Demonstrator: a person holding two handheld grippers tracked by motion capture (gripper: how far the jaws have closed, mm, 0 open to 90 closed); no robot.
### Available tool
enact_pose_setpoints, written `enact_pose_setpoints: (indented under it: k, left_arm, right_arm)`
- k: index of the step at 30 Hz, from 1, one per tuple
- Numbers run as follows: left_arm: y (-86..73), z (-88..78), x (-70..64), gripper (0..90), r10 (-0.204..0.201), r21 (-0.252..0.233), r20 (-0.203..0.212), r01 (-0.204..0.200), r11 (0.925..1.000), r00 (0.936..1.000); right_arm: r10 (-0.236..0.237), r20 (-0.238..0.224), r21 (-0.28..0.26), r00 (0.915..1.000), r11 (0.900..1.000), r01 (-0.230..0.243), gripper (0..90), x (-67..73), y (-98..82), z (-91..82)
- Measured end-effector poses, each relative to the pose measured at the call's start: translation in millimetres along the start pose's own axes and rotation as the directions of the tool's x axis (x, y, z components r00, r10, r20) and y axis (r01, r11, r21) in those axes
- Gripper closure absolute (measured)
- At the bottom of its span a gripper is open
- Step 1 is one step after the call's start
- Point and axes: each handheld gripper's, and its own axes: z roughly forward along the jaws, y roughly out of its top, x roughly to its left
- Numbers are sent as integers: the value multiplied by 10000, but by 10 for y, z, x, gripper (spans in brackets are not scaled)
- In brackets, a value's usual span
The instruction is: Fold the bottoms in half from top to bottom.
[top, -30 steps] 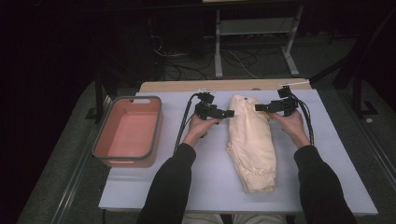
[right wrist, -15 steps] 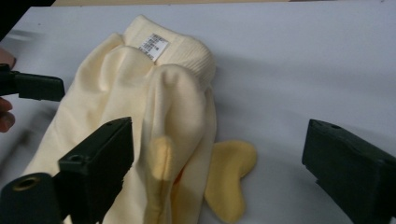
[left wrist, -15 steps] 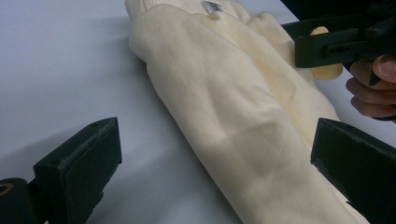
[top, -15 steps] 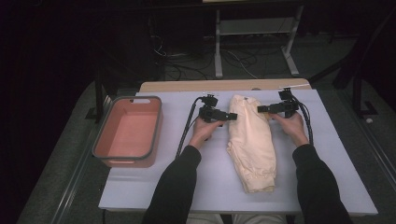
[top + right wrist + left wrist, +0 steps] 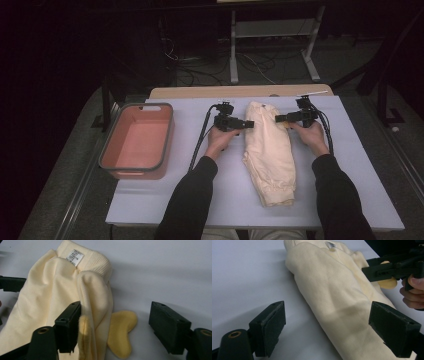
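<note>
White table [image 5: 165,195], dark room; cream garment [image 5: 270,150] lying flat, red bin [image 5: 136,141] left.

**Concealed and cropped items at the folded garment**

The lower end of the cream garment [image 5: 342,305] is cut off by the bottom edge in the left gripper view, and its hem is cropped likewise in the right gripper view. The print on the white label [image 5: 75,257] is too small to be read. The yellow patch [image 5: 122,332] is partly covered by a fold of cloth, so its full outline cannot be told. In the high view, the person's forearms are cropped at the bottom edge, and the room behind the table [image 5: 350,165] is too dark for detail to be made out.
</note>
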Motion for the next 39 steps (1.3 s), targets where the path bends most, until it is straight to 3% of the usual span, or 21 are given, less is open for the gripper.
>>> enact_pose_setpoints:
  k: [7,13,18,22,25,27,31,35,39]
  left_arm:
    - [-17,60,19,154,-60,243,-85,62,9997,9999]
    - [-13,120,15,236,-298,320,-176,304,9990,9994]
    - [3,144,21,369,-1057,119,-395,1062,9943,9936]
    - [0,155,47,526,-1287,72,-531,1292,9916,9903]
    - [-10,159,102,634,-1872,22,-395,1875,9823,9815]
    - [-21,182,107,715,-1999,105,-238,2002,9797,9795]
    - [-28,186,81,846,-1687,82,-276,1690,9856,9853]
    - [2,145,15,861,-1103,-38,-482,1102,9939,9927]
    - [2,88,-22,862,-778,-428,-264,767,9961,9966]
  right_arm:
    - [-145,-440,312,9989,9994,158,414,-21,-24,47]
    - [-162,-885,495,9959,9986,206,577,-14,-26,77]
    - [46,-1240,562,9923,9984,24,724,-11,-43,115]
    - [350,-1370,569,9899,9980,-274,760,-25,-50,114]
    - [482,-1409,539,9888,9977,-410,770,-25,-54,109]
    - [603,-1492,527,9870,9972,-529,774,-33,-59,104]
    - [804,-1771,388,9809,9965,-747,781,-61,-71,85]
    - [815,-1940,199,9776,9967,-792,786,-71,-81,47]
    - [514,-2059,-89,9772,9985,-544,787,-48,-76,-29]
